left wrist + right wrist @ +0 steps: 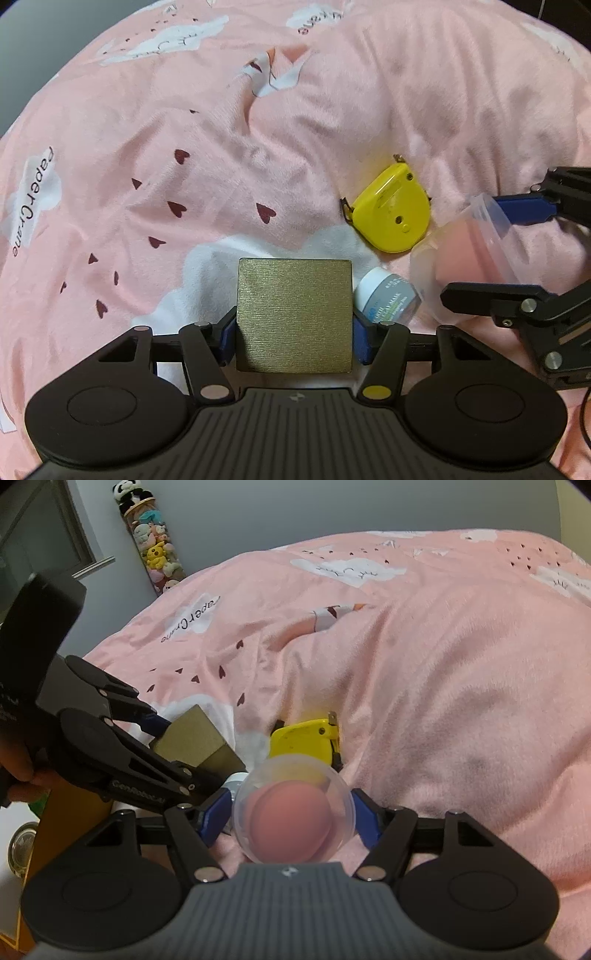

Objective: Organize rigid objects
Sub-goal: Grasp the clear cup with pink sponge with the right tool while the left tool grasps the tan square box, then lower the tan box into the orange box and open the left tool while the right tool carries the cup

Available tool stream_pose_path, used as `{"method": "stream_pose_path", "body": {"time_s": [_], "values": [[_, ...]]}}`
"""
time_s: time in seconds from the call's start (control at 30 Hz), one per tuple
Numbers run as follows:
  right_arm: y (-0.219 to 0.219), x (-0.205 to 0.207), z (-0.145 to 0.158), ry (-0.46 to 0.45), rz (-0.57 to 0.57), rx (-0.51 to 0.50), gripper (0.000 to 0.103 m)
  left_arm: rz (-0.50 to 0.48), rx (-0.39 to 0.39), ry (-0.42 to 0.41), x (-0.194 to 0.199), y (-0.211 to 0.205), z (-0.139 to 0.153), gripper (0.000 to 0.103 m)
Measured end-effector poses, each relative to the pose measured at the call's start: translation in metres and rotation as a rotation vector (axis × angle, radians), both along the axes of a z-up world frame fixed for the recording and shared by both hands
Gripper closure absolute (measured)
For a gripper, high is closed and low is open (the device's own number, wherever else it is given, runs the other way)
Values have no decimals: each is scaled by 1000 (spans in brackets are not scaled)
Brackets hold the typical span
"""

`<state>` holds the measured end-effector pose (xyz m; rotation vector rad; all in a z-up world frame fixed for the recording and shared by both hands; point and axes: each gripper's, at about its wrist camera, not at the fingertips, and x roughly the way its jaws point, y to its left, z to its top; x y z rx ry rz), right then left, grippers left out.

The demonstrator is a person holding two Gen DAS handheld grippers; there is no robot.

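Gripping the gold box (293, 314) by its two side faces, the left tool (293, 338) has its blue pads (226, 338) pressed against it, clamped; the box sits low on the pink bed cover (166, 147), over a white cloud print. The step in hand looks like lifting this box clear, so a straight, slow rise should keep the smooth faces from slipping. Just to its right lies a small white jar (386, 295), touching or nearly touching the box corner; tilting away from it would avoid knocking it. The right tool (291, 821) is clamped on a clear round container (295, 808) with something pink inside, close beside the left tool, so the two need room. Farther off rests a yellow tape measure (393, 210) on the cover.
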<state>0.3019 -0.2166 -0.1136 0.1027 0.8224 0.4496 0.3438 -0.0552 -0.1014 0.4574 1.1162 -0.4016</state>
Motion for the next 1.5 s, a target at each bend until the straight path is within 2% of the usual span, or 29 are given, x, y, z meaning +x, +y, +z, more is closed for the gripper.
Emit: {"method": "stream_pose_path", "body": {"time_s": [0.13, 0.33, 0.47, 0.6, 0.7, 0.8, 1.0, 1.23, 1.5], "values": [[-4, -8, 7, -18, -8, 26, 34, 13, -49, -30, -12, 9, 20, 36], [-7, -26, 31, -60, -10, 78, 34, 21, -131, -93, -50, 31, 76, 36], [4, -44, 60, -117, 50, 135, 34, 25, -140, -122, -82, 53, 113, 36], [24, -61, 86, -151, 135, 177, 34, 56, -114, -80, -107, 79, 130, 36], [42, -71, 100, -159, 194, 200, 34, 122, -95, -8, -124, 101, 127, 36], [62, -81, 110, -173, 250, 189, 34, 172, -125, 77, -141, 124, 120, 36], [92, -87, 106, -124, 311, 147, 34, 214, -151, 260, -152, 154, 92, 36], [118, -93, 97, -87, 359, 90, 34, 390, -233, 474, -150, 179, 59, 36], [137, -93, 87, -64, 403, 47, 34, 526, -286, 577, -148, 194, 30, 36]]}}
